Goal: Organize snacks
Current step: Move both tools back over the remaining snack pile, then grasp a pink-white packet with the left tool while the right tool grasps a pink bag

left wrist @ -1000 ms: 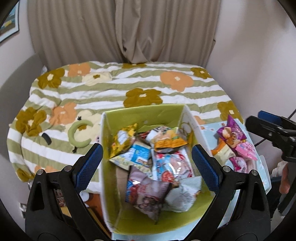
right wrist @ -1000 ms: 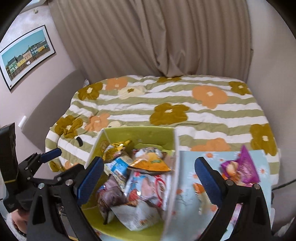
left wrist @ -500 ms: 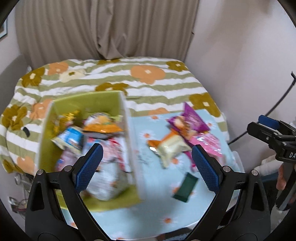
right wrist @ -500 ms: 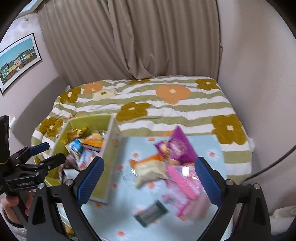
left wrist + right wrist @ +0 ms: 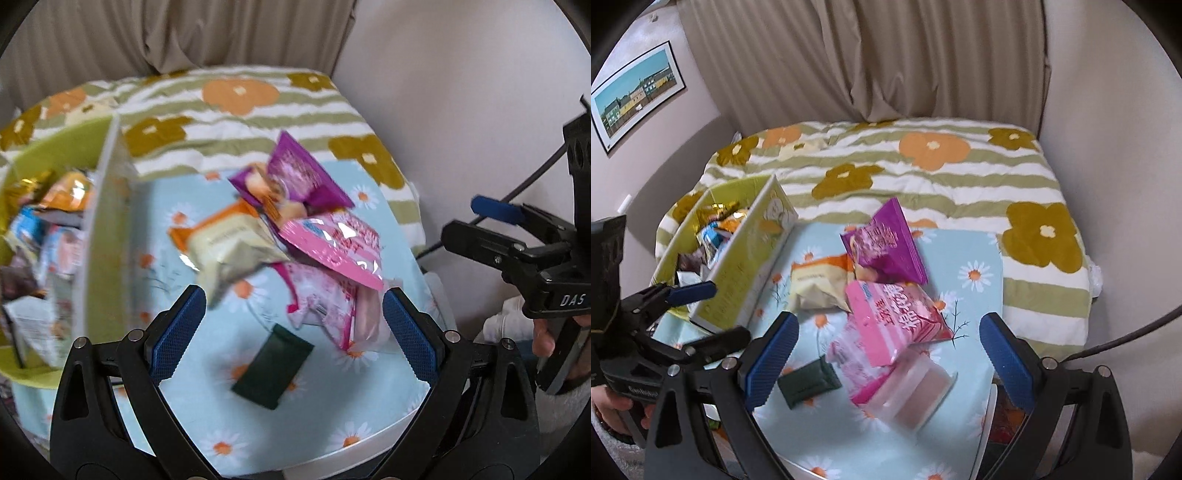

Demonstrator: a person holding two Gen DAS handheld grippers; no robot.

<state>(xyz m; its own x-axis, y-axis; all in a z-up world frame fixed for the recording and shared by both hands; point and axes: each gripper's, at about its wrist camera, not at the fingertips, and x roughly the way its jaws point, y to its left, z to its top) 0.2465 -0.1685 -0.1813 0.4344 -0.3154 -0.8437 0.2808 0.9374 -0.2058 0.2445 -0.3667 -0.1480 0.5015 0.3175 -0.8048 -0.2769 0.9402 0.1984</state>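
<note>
Above table edge (image 5: 369, 441), claws (image 5: 291, 332) (image 5: 888, 349) agape, seemingly empty

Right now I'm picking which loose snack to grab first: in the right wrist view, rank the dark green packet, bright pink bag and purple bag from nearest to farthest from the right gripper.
1. dark green packet, lower left, by the left jaw of the right gripper.
2. bright pink bag, centre.
3. purple bag, behind, toward the bed.

Your left gripper (image 5: 291, 332) is matte black plastic with two fingers (image 5: 173, 336) faced in blue, finely ribbed pads, and silver screws at the pivots. Your right gripper (image 5: 888, 354) matches it (same blue pads, same screws). White lettering reading "DAS" marks the right body, and bare fingertips of your right hand (image 5: 546, 338) wrap its grip.
</note>
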